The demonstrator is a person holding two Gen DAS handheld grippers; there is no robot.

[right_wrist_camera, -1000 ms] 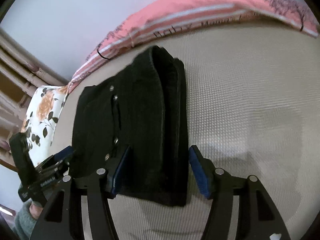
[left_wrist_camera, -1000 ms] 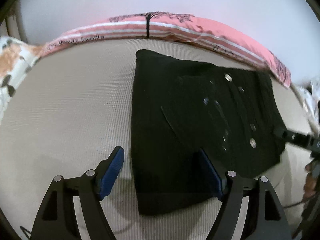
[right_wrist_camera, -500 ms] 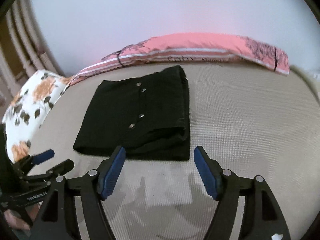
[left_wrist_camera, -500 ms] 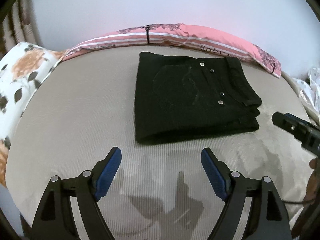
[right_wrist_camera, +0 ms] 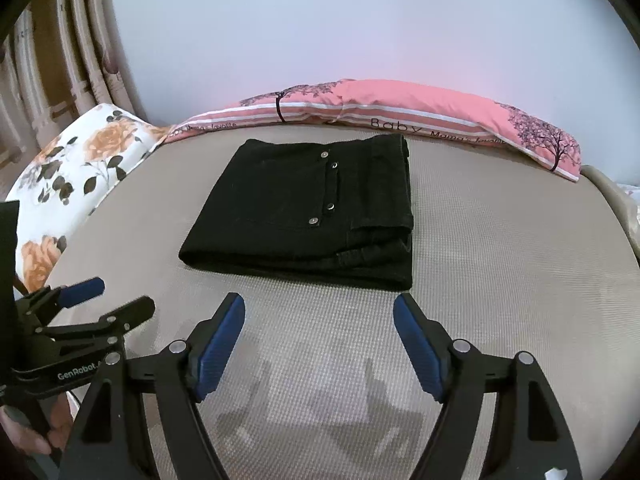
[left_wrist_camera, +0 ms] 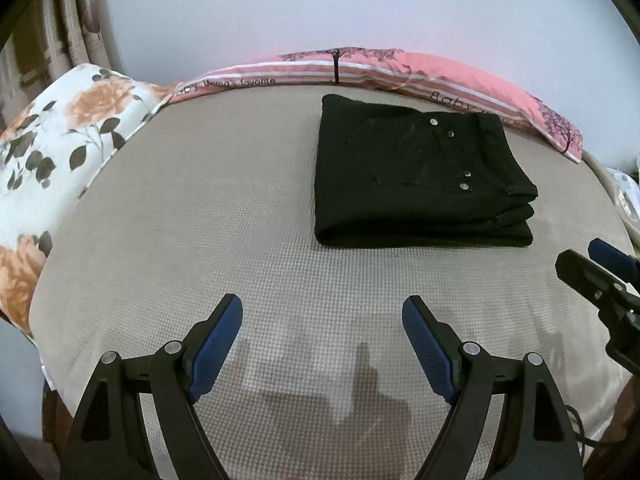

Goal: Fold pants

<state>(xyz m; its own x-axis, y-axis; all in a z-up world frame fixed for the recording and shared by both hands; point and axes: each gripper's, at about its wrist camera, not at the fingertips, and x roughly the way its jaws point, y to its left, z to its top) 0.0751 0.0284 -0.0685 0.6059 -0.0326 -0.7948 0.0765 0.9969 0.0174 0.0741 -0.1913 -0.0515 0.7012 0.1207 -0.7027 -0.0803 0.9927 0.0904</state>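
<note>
The black pants [left_wrist_camera: 416,176] lie folded into a compact rectangle with silver rivets on top, on the beige mattress [left_wrist_camera: 208,216]; they also show in the right wrist view [right_wrist_camera: 308,212]. My left gripper [left_wrist_camera: 322,312] is open and empty, well short of the pants' near edge. My right gripper [right_wrist_camera: 319,308] is open and empty, just short of the pants. The right gripper shows at the right edge of the left wrist view [left_wrist_camera: 600,272]; the left gripper shows at the lower left of the right wrist view [right_wrist_camera: 96,300].
A pink striped pillow [left_wrist_camera: 360,68] lies along the mattress' far edge against a pale wall. A white floral pillow [left_wrist_camera: 56,140] sits at the left. Curtains [right_wrist_camera: 60,60] hang at the far left.
Both grippers have let go of the pants and pulled back and up from them. The pants now lie flat and folded, farther off in both views.
</note>
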